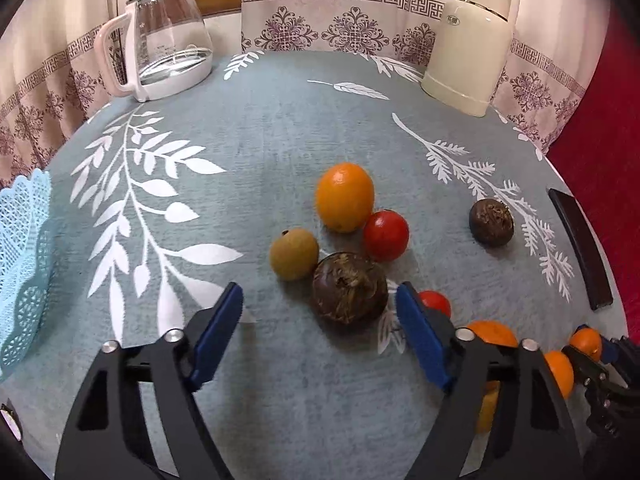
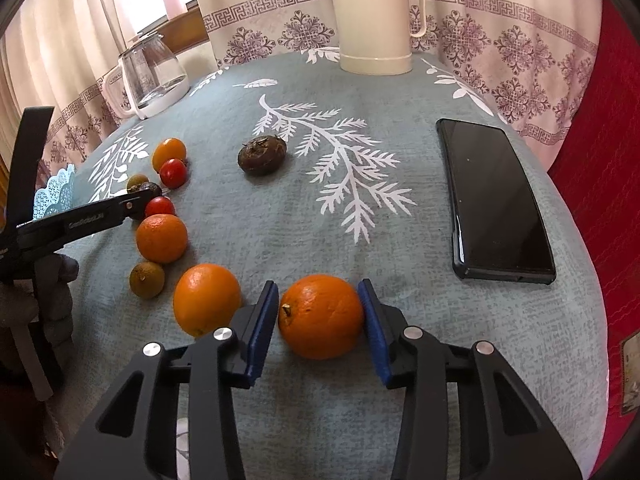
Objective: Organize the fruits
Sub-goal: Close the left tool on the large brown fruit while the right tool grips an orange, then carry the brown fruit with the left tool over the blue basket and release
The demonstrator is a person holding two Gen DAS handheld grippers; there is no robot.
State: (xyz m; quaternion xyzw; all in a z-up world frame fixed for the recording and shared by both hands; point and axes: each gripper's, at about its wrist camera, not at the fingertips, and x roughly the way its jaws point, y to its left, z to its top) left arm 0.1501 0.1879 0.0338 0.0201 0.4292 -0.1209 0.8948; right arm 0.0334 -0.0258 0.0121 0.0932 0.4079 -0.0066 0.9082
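Right gripper (image 2: 319,312) brackets an orange (image 2: 321,316) at the near edge of the table, its blue pads touching or almost touching the peel on both sides, presumably to lift it. Left gripper (image 1: 320,312), spread wide and empty, frames a dark brown fruit (image 1: 349,288); the blue basket (image 1: 22,264) at far left is the likely destination.

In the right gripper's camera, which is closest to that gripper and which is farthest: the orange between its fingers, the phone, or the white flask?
From the right gripper:
1. Orange, right between the fingers.
2. Phone, ahead on the right.
3. Flask, at the table's far edge, straight ahead.
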